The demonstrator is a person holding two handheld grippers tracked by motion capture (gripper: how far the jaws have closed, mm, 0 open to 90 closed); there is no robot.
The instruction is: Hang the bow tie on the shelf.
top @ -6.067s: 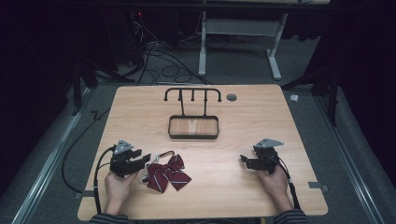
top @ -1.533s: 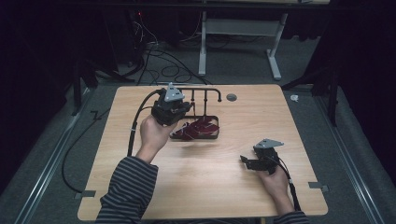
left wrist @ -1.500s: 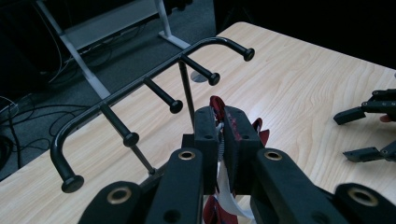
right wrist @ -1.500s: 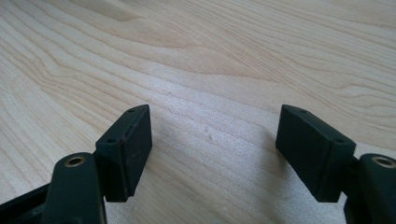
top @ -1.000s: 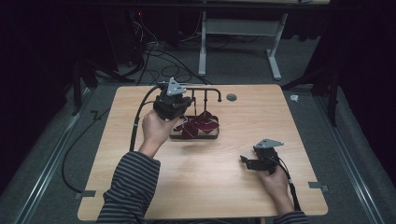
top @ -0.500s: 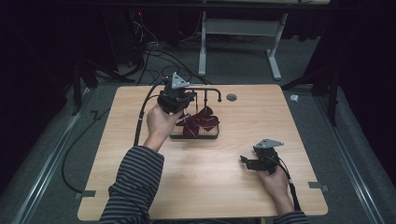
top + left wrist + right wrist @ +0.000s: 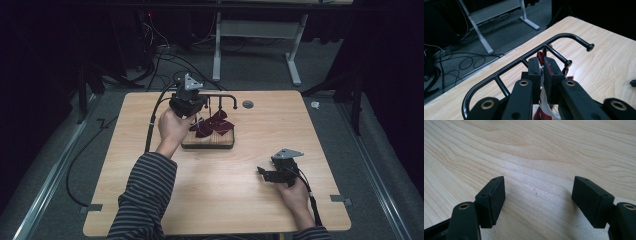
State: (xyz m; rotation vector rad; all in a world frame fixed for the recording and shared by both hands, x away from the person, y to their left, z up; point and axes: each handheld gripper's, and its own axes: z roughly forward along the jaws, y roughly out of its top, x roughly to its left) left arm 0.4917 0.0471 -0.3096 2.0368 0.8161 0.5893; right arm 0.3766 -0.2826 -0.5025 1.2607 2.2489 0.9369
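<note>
Left claw [image 7: 192, 107]: clamped narrow on the white strap of the dark red fabric bow [image 7: 214, 125], raised level with the black metal hook rail [image 7: 529, 56] near the far edge of the light wooden counter [image 7: 225, 200]. Strap and a fold of red cloth pinched between the pads [image 7: 534, 72], directly in front of one short peg of the rail. Grip taken on the strap rather than on the bow body, presumably so that the loop remains free to slip over a peg. Bow body hanging below the claw, draped over the shallow wooden tray with the black wire rim [image 7: 210, 145] at the foot of the rail; whether the cloth touches the tray floor cannot be told.

Right claw [image 7: 272, 175]: jaws spread wide, nothing between them, resting low over bare counter near the right front corner, well apart from the rail. Judged parked, clear of the working zone.

Next step, as judged: align the strap loop with a peg tip and hook on. Risk: loop missing the knobbed peg end.
</note>
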